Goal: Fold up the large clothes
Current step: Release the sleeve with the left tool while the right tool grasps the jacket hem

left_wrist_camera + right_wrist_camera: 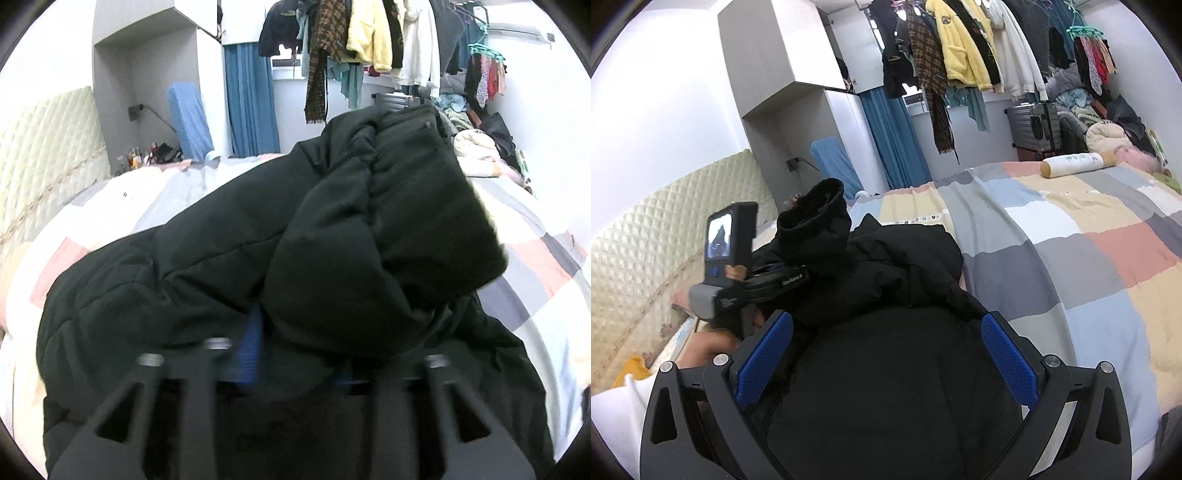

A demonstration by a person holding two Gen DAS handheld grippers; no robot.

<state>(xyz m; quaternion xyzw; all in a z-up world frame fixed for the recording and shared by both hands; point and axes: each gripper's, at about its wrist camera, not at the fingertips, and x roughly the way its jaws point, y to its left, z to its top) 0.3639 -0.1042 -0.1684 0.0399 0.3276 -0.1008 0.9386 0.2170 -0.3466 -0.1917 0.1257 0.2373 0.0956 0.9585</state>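
A bed (1089, 236) with a checked cover in grey, pink, blue and tan fills the room. On it lies a black padded jacket (886, 280), one sleeve (402, 206) lifted above the body, its cuff up. Hanging clothes (960, 48) crowd a rail above, with a grey suitcase (1034, 125) below them. A white bolster pillow (1075, 164) lies across the bed, its green writing too small to read. The right gripper (886, 362) is spread wide, blue pads either side of the jacket and not pressing it. The left gripper (295, 365) is blurred; the sleeve hangs over it, and whether it pinches the cloth I cannot tell. White lettering on its body is unreadable.
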